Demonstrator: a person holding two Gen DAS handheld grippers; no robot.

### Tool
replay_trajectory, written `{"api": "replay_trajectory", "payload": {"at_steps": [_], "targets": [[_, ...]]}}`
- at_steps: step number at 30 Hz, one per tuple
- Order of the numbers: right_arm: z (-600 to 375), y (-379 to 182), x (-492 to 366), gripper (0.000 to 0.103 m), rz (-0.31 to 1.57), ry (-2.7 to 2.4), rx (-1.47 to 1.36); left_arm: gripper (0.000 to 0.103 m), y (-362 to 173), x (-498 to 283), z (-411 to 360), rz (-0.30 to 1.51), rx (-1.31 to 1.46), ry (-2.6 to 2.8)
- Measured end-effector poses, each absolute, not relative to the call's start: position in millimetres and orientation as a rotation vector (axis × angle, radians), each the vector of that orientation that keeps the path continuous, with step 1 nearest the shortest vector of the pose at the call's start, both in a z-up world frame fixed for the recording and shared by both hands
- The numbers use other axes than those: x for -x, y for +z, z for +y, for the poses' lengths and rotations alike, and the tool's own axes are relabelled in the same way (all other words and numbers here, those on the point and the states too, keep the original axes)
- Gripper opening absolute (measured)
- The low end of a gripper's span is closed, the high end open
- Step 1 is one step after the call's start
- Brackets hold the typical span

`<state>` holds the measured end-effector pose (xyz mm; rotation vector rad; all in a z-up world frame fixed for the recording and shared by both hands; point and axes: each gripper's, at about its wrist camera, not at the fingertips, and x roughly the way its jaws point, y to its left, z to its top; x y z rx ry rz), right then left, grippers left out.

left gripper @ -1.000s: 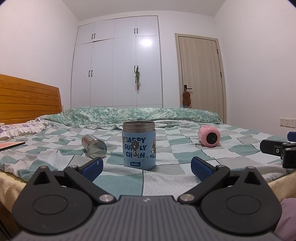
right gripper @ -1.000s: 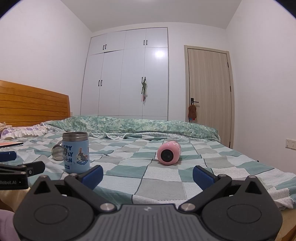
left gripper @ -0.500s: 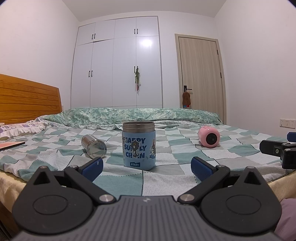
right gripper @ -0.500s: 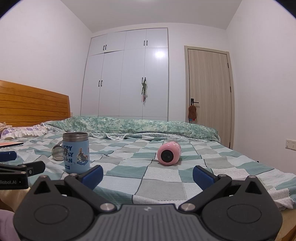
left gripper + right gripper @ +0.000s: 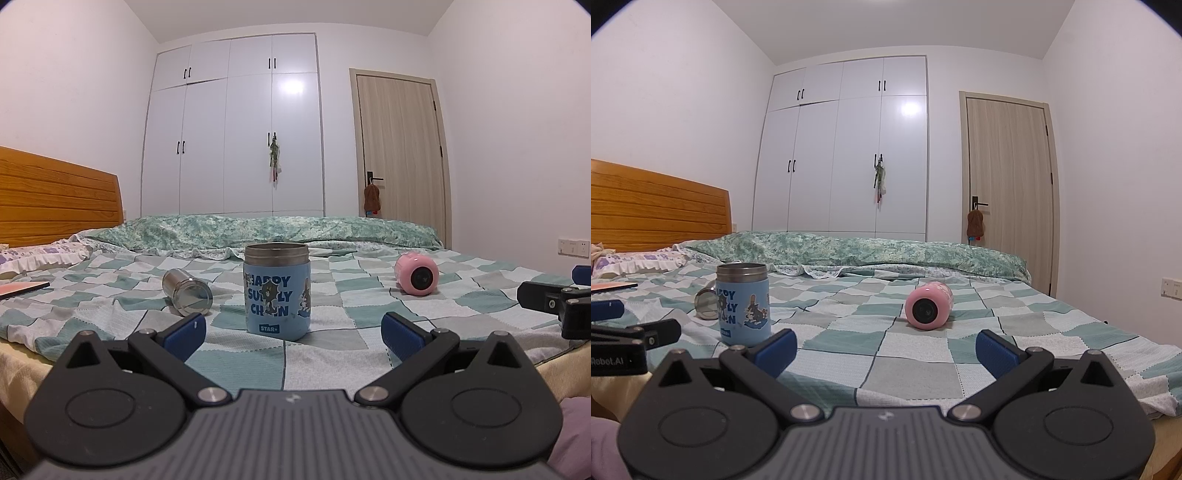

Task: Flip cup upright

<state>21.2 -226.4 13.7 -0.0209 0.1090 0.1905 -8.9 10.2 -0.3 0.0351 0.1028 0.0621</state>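
A blue cup (image 5: 277,291) with a steel rim and cartoon print stands upright on the checked bedspread; it also shows in the right wrist view (image 5: 743,304). A pink cup (image 5: 416,273) lies on its side to the right, its end facing me (image 5: 929,305). A steel cup (image 5: 187,291) lies on its side left of the blue one, partly hidden behind it in the right wrist view (image 5: 706,303). My left gripper (image 5: 291,332) is open and empty just short of the blue cup. My right gripper (image 5: 885,349) is open and empty, short of the pink cup.
The bed (image 5: 480,295) has a rolled green quilt (image 5: 258,230) at the far side and a wooden headboard (image 5: 55,199) at left. A thin orange book (image 5: 20,288) lies at far left. White wardrobe and a door stand behind.
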Motion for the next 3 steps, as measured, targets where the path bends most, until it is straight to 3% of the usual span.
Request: {"api": "replay_trajectory", "payload": {"at_steps": [3], "targets": [[-226.3, 13.6, -21.5, 0.103, 0.109, 0.191, 0.022, 0.103, 0.2, 9.3, 8.8, 0.098, -0.032, 0.062]]}}
